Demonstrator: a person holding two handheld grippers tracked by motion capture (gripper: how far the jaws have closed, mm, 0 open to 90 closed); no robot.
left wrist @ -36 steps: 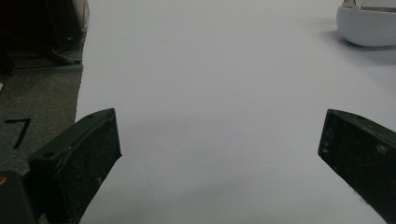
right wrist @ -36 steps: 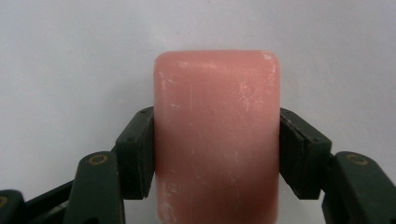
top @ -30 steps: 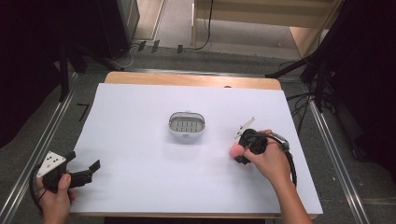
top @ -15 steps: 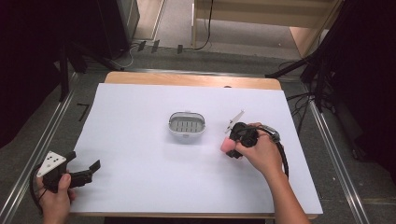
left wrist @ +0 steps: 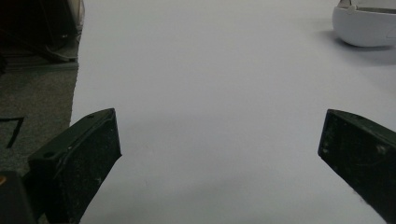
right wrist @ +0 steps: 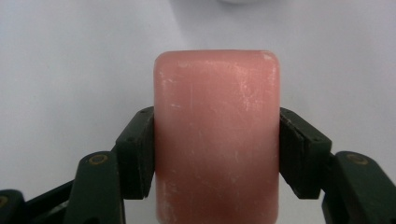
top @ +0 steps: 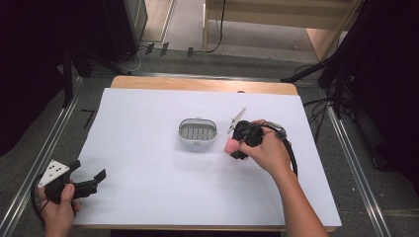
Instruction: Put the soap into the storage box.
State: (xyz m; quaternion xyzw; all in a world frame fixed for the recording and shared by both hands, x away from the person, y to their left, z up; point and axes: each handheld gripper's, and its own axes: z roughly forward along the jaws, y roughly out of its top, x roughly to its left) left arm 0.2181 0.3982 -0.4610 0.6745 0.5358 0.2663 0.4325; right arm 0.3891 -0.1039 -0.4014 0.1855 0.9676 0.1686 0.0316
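Note:
A pink bar of soap (right wrist: 217,135) sits clamped between the two black jaws of my right gripper (right wrist: 217,154), which is shut on it. In the high view that gripper (top: 236,147) carries the pink soap (top: 230,146) just right of a white oval soap dish (top: 197,132) with a slotted grey inside, at the middle of the white table. My left gripper (top: 94,180) rests near the table's front left corner, jaws wide apart and nothing between them. Its own view has the dish (left wrist: 366,25) far off at the upper right, beyond the open left gripper (left wrist: 219,154).
A white sheet (top: 148,187) covers the table, with a wooden strip (top: 197,84) bare along the far edge. Metal rails (top: 44,158) run down both sides. Dark stands and cables (top: 336,74) crowd the floor beyond the right and far edges.
My right gripper has carried the pink soap leftward toward the dish and a little higher. The left gripper has stayed where it was.

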